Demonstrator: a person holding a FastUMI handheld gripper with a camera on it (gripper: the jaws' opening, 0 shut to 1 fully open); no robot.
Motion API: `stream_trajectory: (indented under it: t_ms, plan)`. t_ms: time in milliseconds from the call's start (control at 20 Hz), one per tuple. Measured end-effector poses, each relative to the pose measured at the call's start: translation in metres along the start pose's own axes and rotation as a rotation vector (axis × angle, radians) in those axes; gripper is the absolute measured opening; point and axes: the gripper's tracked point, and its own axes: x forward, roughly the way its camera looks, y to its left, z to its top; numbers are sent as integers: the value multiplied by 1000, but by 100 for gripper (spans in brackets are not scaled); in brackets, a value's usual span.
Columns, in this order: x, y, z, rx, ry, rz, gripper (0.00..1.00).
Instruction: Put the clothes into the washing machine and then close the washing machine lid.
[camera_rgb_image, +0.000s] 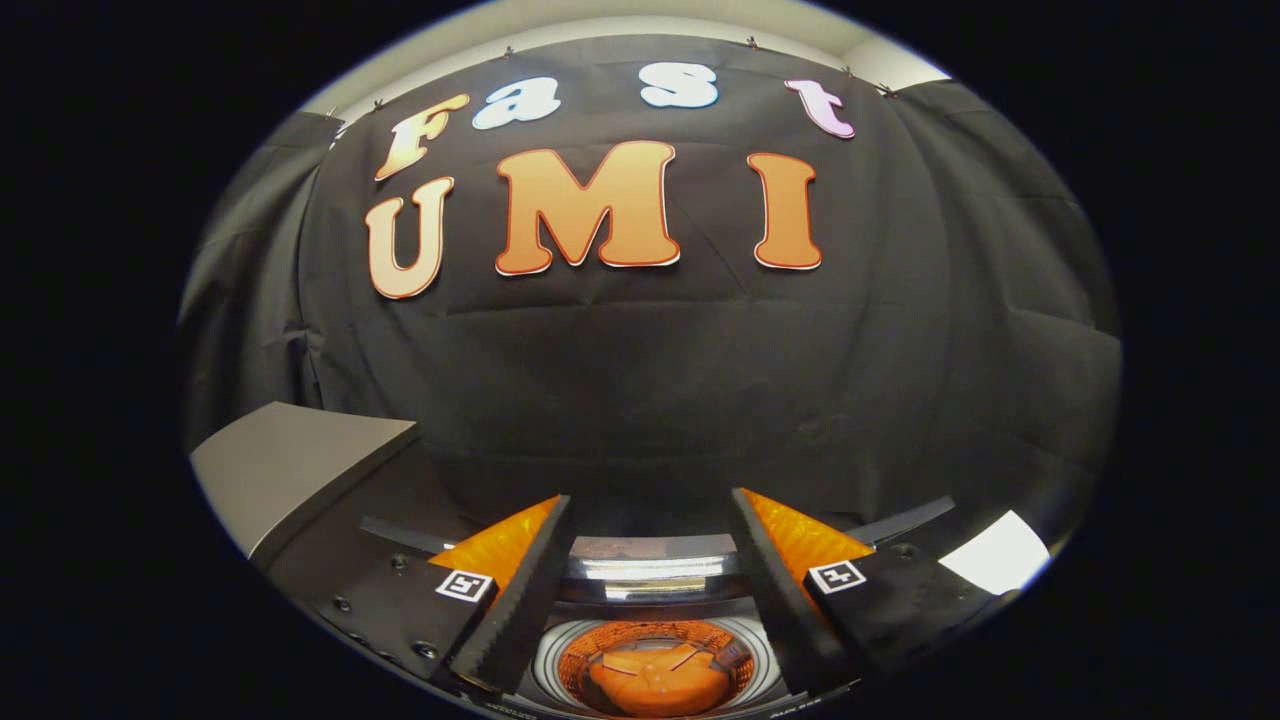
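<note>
Orange clothes (655, 678) already lie down in the washing machine (650, 610) drum, below and between my tongs (650, 520), which hang spread and empty. Next I judge: find the lid and shut it.

Black cloth wall (640, 380); pale ceiling strip (650, 22), perhaps plaster, above.

We saw a bright orange crumpled garment (655, 680) inside the silvery, perforated washing machine drum (552, 655), beside a plain grey slab (290, 465).
</note>
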Motion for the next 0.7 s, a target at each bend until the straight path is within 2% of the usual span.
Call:
stream_trajectory:
  t_ms: [400,700]
  plan:
    - [-13,0,-16,10,0,15,99]
    - [-4,0,-71,13,121,23,98]
